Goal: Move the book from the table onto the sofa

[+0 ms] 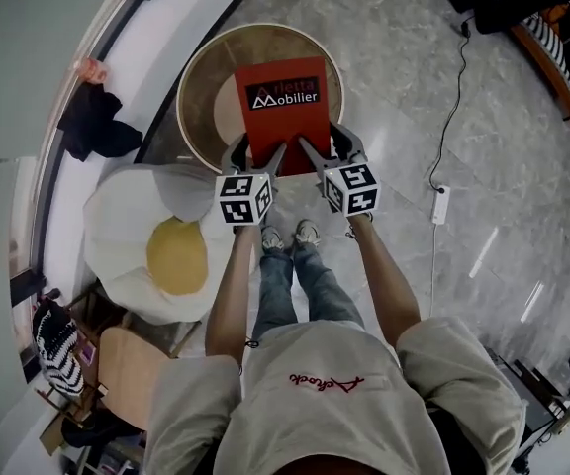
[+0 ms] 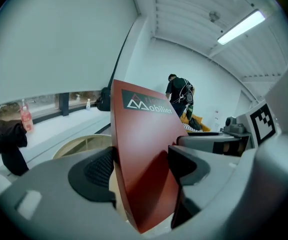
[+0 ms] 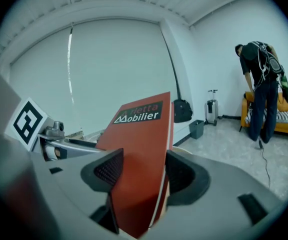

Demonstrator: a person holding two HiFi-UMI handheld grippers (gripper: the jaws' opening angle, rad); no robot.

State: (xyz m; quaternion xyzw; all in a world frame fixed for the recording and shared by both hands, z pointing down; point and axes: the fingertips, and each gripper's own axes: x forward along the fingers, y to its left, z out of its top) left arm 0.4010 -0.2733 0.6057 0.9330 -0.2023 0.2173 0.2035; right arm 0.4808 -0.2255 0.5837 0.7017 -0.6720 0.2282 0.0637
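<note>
A red book [image 1: 283, 107] with a black "Mobilier" label is held over the round wooden table [image 1: 202, 97]. My left gripper [image 1: 257, 162] is shut on the book's near left corner, and my right gripper [image 1: 317, 156] is shut on its near right corner. In the left gripper view the book [image 2: 141, 149] stands between the black pads, the left gripper [image 2: 140, 170] clamped on it. The right gripper view shows the book [image 3: 139, 149] tilted between the right gripper's [image 3: 141, 173] pads. A yellow sofa [image 3: 284, 115] stands far right in that view.
A white and yellow egg-shaped seat [image 1: 161, 250] lies left of my legs. A dark bag [image 1: 95, 125] sits on the window ledge. A power strip and cable [image 1: 439, 204] lie on the floor at right. Another person [image 3: 260, 89] bends near the sofa.
</note>
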